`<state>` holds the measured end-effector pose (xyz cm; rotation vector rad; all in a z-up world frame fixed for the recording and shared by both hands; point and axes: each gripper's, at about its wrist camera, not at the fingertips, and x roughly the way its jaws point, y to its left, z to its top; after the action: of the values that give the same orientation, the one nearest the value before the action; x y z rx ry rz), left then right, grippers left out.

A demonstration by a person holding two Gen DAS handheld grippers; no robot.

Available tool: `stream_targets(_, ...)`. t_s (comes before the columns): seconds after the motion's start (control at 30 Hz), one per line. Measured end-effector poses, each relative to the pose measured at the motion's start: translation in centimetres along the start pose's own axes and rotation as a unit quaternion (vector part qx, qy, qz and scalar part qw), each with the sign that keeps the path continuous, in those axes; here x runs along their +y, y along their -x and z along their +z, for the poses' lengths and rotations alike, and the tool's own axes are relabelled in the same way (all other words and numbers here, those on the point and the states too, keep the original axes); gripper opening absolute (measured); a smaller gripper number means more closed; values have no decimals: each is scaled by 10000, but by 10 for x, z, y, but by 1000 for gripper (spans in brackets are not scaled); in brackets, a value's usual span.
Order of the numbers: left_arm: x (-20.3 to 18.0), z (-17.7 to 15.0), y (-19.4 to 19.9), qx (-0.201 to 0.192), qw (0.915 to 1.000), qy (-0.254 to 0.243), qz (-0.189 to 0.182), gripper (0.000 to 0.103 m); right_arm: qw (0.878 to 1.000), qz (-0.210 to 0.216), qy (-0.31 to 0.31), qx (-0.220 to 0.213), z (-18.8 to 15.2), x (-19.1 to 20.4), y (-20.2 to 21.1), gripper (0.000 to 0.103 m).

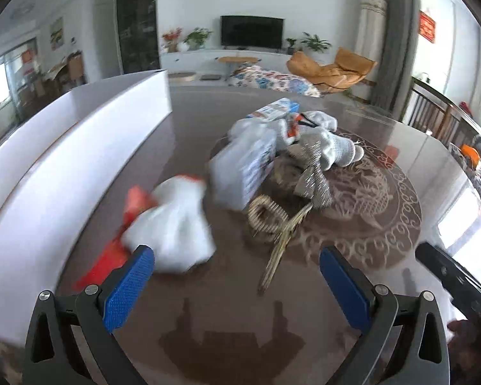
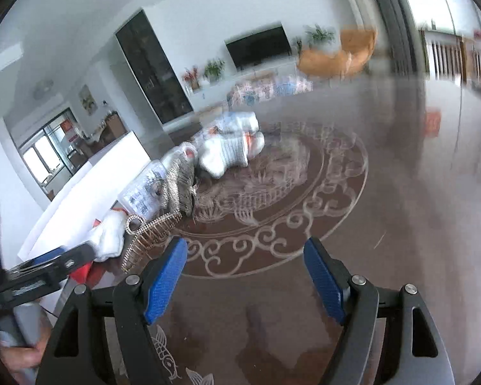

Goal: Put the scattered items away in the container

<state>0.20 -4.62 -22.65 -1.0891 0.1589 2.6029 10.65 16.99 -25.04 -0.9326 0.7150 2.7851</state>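
Nearest the lens, the left gripper hangs spread wide and empty above the glossy table. At ten o'clock stands the white container; a blurred white-and-red packet lies at eleven, scattered packets and a gold wire whisk toward twelve. The right gripper is likewise spread, gripping nothing.

The table is gleaming, glossy and smooth; the bags are looking like crinkly plastic, the pads like blue knurled rubber.

left claw agape, right claw agape
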Motion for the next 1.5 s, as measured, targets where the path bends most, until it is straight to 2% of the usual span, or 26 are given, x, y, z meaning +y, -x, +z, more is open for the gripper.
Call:
stream_targets(0.07, -12, 0, -12, 29, 9999, -98, 85, 103, 9996, 24, -270, 32, 0, -10, -3, 76)
stream_targets(0.2, -34, -8, -39, 551, 9972, -279, 431, 103, 9970, -134, -751, 138, -2, -29, -6, 76)
stream_targets(0.27, -39, -8, -40, 707, 9955, -328, 546, 103, 9967, -137, -797, 109, -2, -30, -7, 76)
stream_targets(0.3, -40, -8, -39, 718, 9958, -311, 478, 103, 9966, -137, -802, 108, -2, -30, -7, 76)
stream_targets(0.4, -43, -12, -38, 657, 9966, -390, 301, 103, 9953, -112, -960, 16, -2, -32, -8, 76)
stream_targets(0.5, -46, -16, -33, 390, 9978, -511, 133, 103, 9921, -218, -1209, -237, -5, -41, 3, 76)
stream_targets(0.57, -48, -18, -27, 154, 9984, -548, 42, 103, 9897, -117, -1337, -487, -7, -45, 12, 76)
stream_targets(0.63, -53, -20, -18, 15, 9978, -656, 120, 103, 9859, -114, -1524, -687, -10, -51, 19, 76)
stream_targets(0.7, -54, -23, -6, 146, 9969, -742, 227, 103, 9839, -129, -1621, -736, -10, -55, 21, 76)
stream_targets(0.8, -43, -29, 32, 484, 9957, -791, 41, 103, 9855, -265, -1619, -439, -7, -56, 13, 76)
stream_targets(0.87, -21, -41, 67, 591, 9945, -855, -150, 103, 9916, -626, -1112, -194, -3, -39, 14, 76)
stream_targets(0.93, 3, -55, 100, 623, 9930, -951, -323, 103, 9926, -557, -1053, 247, -5, -16, 25, 76)
stream_targets(0.97, 13, -62, 108, 650, 9927, -985, -268, 103, 9922, -495, -1055, 449, -6, -6, 31, 76)
stream_targets(1.07, 39, -78, 120, 847, 9918, -941, -188, 103, 9836, 173, -1548, 912, -26, 14, 51, 76)
stream_targets(1.1, 47, -81, 122, 916, 9915, -912, -171, 103, 9822, 283, -1530, 1048, -34, 20, 55, 76)
stream_targets(1.2, 55, -66, 109, 919, 9916, -908, -89, 103, 9878, 151, -885, 1269, -50, 45, 65, 76)
stream_targets(1.33, 61, -31, 79, 1080, 9894, -962, 105, 103, 9929, 99, -125, 1183, -53, 61, 77, 76)
stream_targets(1.5, 65, 18, 31, 1656, 9813, -936, -302, 103, 9900, 194, -501, 1306, -65, 38, 80, 76)
